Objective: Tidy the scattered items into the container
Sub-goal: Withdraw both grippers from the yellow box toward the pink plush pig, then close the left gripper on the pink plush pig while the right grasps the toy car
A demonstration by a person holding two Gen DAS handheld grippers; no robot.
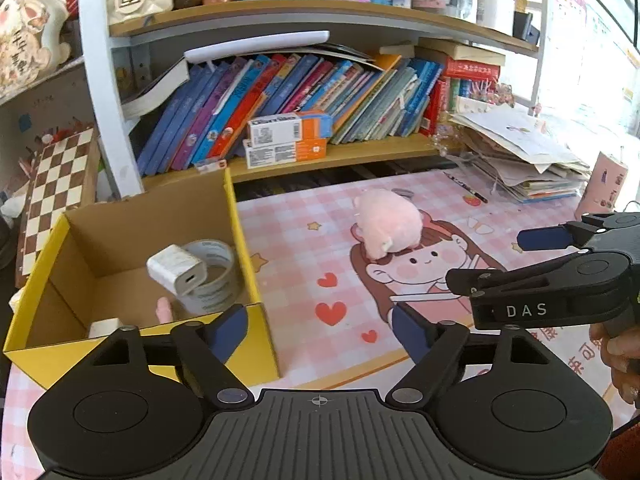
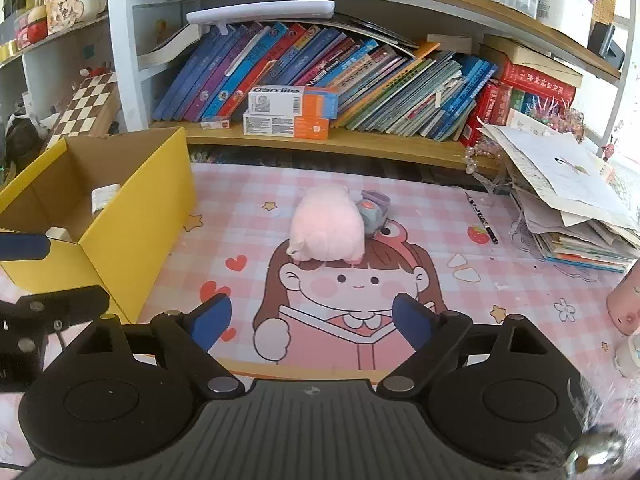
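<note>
Both tongs spread, empty: left tongs (image 1: pixel 320 330) by yellow box (image 1: pixel 256 276); right tongs (image 2: pixel 312 320) face pink plush (image 2: pixel 326 230) mid-desk (image 2: pixel 520 280), grey toy (image 2: pixel 374 210) touching. Charger (image 1: pixel 176 270), tape roll (image 1: pixel 214 280) boxed. Next: reach, pinch plush.

Child's home study desk; bookshelf (image 2: pixel 320 76); cartoon mat (image 2: pixel 400 220).

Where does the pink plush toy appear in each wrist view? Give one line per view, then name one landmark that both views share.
Left wrist view: the pink plush toy lies right of centre on the pink mat, right of the yellow box.
Right wrist view: the pink plush toy lies near centre, above the cartoon girl's head, right of the yellow box.
Shared landmark: the orange-and-white Usmile boxes on the shelf behind.
</note>
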